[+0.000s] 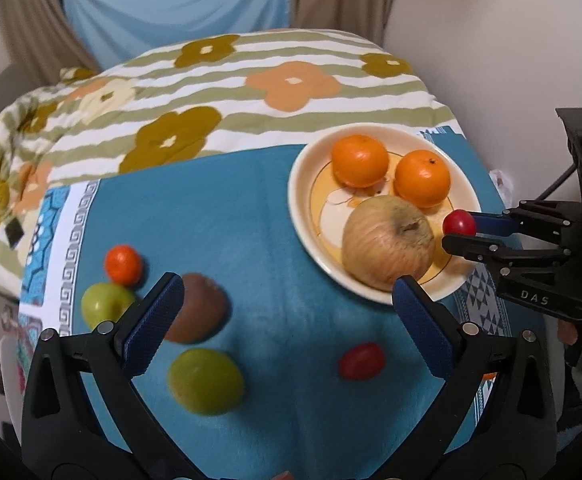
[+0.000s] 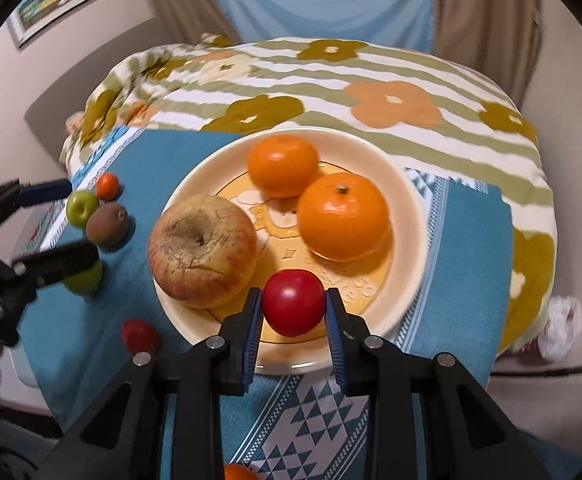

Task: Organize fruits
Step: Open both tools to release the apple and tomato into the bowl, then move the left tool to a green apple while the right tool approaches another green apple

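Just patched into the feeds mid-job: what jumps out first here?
The right gripper is clamped on a small red fruit, held over the near edge of the cream plate. That plate already holds two oranges and a wrinkled apple. The left gripper hangs open and empty above the blue cloth, where green fruit, a kiwi and another red fruit lie loose.

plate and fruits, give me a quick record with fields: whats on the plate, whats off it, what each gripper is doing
on plate: two oranges, one wrinkled apple
off plate, on blue cloth: small orange, two green fruits, brown fruit, red fruit
right gripper: shut on red tomato, over plate's near rim
left gripper: open, empty, above the cloth
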Tool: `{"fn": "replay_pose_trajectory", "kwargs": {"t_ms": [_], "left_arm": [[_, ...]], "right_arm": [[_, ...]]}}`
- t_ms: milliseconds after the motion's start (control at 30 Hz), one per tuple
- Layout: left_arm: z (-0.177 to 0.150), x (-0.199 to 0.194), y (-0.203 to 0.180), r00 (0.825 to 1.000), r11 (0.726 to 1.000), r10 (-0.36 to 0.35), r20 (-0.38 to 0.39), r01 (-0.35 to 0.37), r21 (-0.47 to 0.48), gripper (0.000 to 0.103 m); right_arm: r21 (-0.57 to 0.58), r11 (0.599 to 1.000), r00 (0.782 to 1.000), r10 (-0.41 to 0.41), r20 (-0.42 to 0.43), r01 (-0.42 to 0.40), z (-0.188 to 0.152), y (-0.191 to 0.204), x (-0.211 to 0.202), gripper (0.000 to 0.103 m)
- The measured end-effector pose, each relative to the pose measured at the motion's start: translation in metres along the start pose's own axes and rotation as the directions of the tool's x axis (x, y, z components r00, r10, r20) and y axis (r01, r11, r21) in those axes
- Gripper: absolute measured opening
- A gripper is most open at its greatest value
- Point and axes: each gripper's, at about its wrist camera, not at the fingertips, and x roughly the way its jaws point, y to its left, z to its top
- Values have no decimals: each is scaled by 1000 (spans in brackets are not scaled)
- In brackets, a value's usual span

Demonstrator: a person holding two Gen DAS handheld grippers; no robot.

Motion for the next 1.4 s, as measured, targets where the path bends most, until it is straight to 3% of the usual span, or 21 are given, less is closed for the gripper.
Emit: {"fn": "replay_pose_trajectory", "kwargs": {"t_ms": [200, 267, 333, 500, 567, 1100, 1400], "left_arm": [[-10, -8, 10, 1000, 999, 25, 3, -25, -36, 103], [-12, -10, 13, 999, 998, 33, 4, -33, -45, 103], [-13, -13, 14, 999, 998, 41, 9, -40, -51, 103], [-18, -26, 17, 998, 996, 61, 28, -60, -62, 103], [-19, -33, 17, 996, 995, 74, 41, -72, -64, 103], [-35, -90, 34, 987, 991, 116, 115, -107, -85, 103], [-45, -117, 79, 984, 994, 89, 156, -77, -79, 103]], "right_arm": [[-42, 999, 1000, 4, -9, -4, -4, 4, 4, 32], [-57, 998, 1000, -7, -1, 7, -5, 6, 2, 66], [-62, 998, 1000, 5, 12, -4, -7, 6, -1, 87], [-49, 999, 999, -1, 51, 4, -14, 5, -14, 89], [-25, 1000, 998, 5, 64, -3, -15, 3, -20, 103], [81, 997, 995, -20, 93, 13, -15, 13, -73, 103], [155, 986, 988, -81, 132, 60, -10, 58, -102, 103]]}}
